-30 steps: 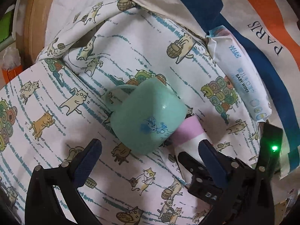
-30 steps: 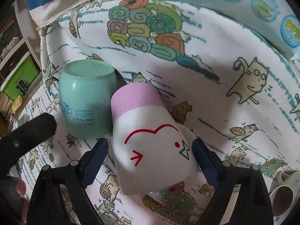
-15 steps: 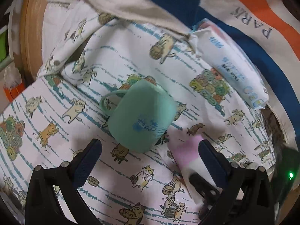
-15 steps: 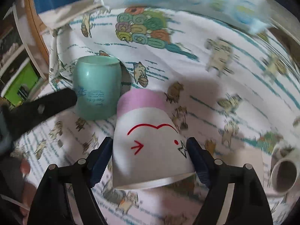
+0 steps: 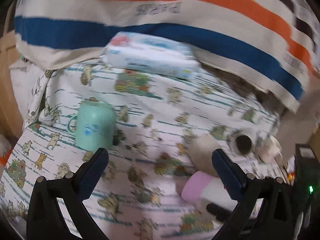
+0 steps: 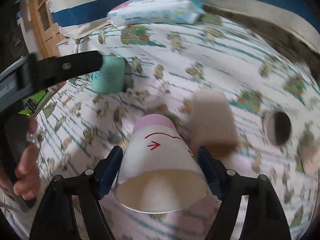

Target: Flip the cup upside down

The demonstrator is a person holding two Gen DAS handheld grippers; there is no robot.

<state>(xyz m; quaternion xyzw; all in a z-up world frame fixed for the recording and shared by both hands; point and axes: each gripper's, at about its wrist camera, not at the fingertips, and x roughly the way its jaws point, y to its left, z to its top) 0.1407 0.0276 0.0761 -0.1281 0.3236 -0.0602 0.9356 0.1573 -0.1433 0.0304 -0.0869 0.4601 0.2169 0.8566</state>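
My right gripper (image 6: pixel 160 170) is shut on a white paper cup (image 6: pixel 160 160) with a pink base and red drawing. The cup is lifted off the cat-print cloth (image 6: pixel 200 64) and tilted, its open mouth towards the camera. The same cup (image 5: pixel 200 188) shows at the lower right of the left wrist view. A mint green mug (image 5: pixel 94 128) stands upside down on the cloth, also in the right wrist view (image 6: pixel 110 78). My left gripper (image 5: pixel 160 166) is open and empty, to the right of the mug.
A beige cup (image 6: pixel 212 122) stands upside down on the cloth beside the held cup. A small roll with a dark hole (image 6: pixel 278 128) lies to the right. A baby wipes pack (image 5: pixel 152 58) lies at the back against a striped bag (image 5: pixel 160 4).
My right gripper closed on the paper cup, lifted it and carried it right, away from the mug. My left gripper pulled back from the mug, staying open.
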